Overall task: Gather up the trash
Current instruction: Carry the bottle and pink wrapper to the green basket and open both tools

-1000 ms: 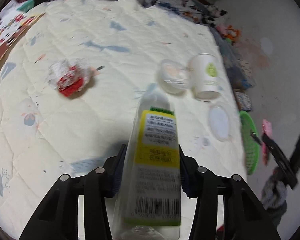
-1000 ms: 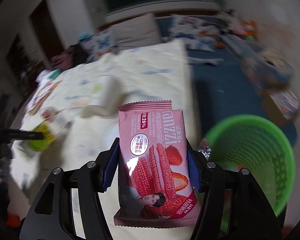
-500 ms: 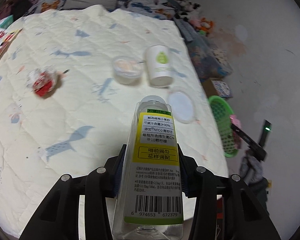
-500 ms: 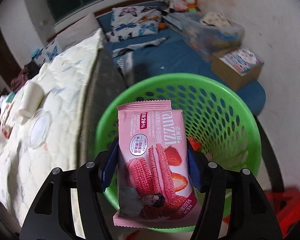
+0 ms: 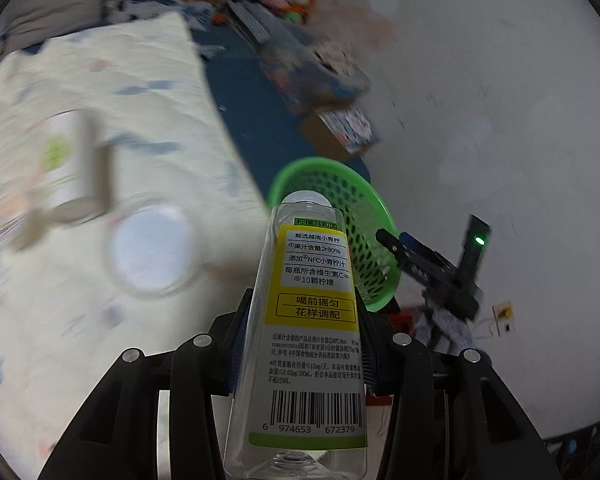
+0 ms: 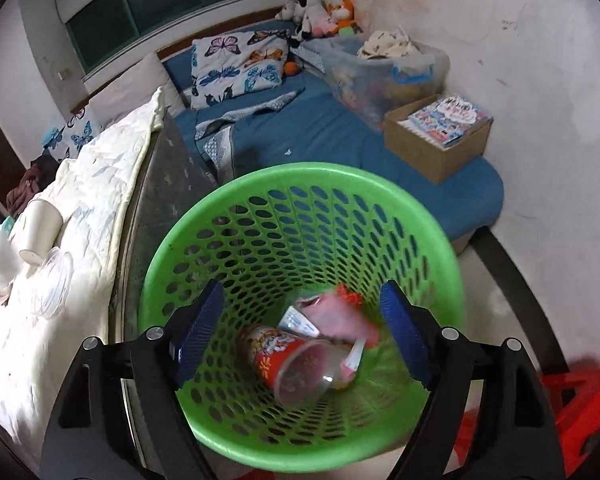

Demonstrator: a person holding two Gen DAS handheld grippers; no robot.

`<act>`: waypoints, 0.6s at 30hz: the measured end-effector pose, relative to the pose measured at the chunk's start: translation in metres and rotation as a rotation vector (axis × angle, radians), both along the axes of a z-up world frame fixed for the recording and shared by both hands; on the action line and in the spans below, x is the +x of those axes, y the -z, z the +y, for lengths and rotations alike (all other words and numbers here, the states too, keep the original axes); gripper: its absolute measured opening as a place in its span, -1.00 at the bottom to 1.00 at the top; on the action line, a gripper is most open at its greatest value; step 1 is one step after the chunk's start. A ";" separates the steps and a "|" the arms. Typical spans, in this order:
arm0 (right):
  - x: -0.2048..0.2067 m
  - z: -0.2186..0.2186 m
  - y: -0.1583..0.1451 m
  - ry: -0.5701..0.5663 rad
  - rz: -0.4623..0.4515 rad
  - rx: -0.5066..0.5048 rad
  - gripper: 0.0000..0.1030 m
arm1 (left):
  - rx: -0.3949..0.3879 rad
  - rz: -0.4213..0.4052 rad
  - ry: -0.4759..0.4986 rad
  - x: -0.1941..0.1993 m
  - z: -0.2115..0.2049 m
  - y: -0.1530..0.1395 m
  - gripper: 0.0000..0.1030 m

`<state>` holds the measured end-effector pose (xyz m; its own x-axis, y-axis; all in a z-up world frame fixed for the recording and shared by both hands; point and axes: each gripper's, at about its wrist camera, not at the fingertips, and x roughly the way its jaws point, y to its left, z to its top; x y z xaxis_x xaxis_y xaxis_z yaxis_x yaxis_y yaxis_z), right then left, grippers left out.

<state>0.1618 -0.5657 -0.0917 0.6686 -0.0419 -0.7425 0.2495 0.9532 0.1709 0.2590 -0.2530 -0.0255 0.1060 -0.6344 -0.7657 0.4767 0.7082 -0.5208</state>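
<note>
The left gripper [image 5: 302, 344] clamps the bottle [image 5: 306, 320] mid-label — empty, light, slick plastic, best held there. The right gripper [image 6: 300, 328] is opening, nothing between its jaws — above the bin [image 6: 236, 196].

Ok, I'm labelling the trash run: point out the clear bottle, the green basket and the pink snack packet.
clear bottle [image 5: 312, 320], left wrist view, on its yellow label.
green basket [image 6: 204, 216], right wrist view, on its rim.
pink snack packet [image 6: 336, 316], right wrist view, on its blurred face inside the basket.
</note>
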 end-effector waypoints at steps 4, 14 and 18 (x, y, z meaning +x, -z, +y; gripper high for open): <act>-0.025 -0.005 -0.011 0.009 -0.037 -0.017 0.57 | 0.042 -0.003 0.104 0.011 -0.068 0.011 -0.15; -0.079 -0.021 -0.018 0.063 -0.110 0.044 0.58 | 0.237 0.007 0.215 0.034 -0.189 0.067 -0.15; -0.086 -0.024 -0.013 0.073 -0.111 0.058 0.58 | 0.297 -0.006 0.243 0.037 -0.210 0.085 -0.15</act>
<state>0.0755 -0.5899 -0.0784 0.7437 -0.0528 -0.6665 0.2943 0.9209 0.2555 0.2956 -0.4631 -0.1103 -0.0155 -0.3920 -0.9198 0.6518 0.6936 -0.3066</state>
